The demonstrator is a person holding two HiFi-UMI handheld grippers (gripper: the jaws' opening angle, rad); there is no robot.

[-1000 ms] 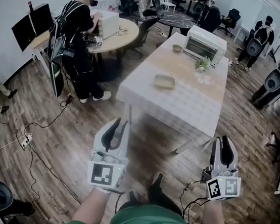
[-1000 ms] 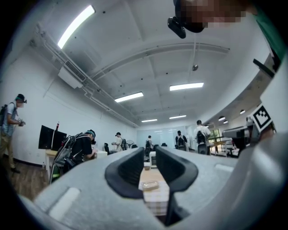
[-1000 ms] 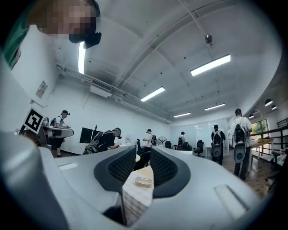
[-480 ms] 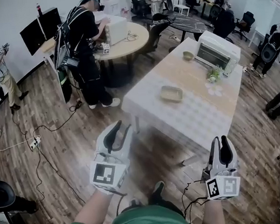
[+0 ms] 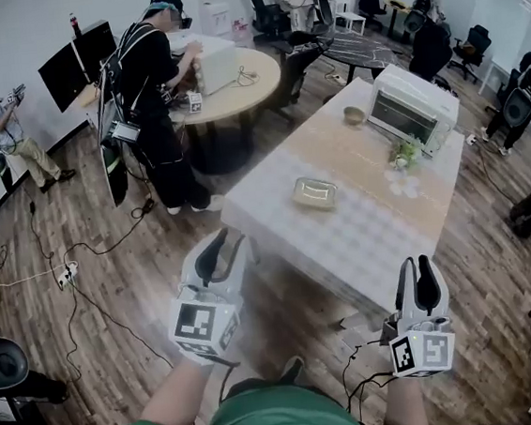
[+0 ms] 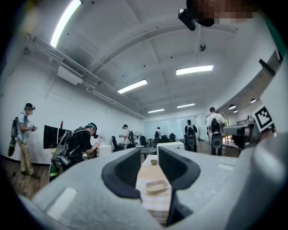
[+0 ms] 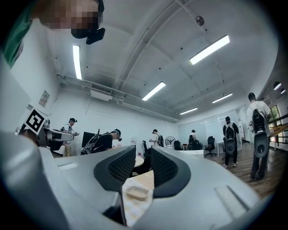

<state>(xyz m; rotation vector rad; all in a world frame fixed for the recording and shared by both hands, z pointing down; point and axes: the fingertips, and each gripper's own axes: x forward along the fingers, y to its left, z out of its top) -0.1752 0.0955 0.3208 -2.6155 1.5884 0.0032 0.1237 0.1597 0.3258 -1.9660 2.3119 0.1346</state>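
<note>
Closer than a second ago, the long desk (image 5: 381, 237) with its shallow tray (image 5: 314, 192) now lies just ahead. Short of its near edge, the left gripper (image 5: 224, 249) and the right gripper (image 5: 415, 281) hang above the wooden floor (image 5: 111, 270). Each has its fingers (image 6: 123, 170) slightly apart, holding nothing.

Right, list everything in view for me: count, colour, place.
long table: one, pale checked cloth, ahead of both grippers
tray: one, beige, near half of the long table
bowl: one, tan, far end
oven: one, white, right of the bowl
plant: one, green, in front of the oven
round table: one, wood, far left
person: one, in black, at the round table
left gripper: grey, open, empty
right gripper: grey, open, empty
</note>
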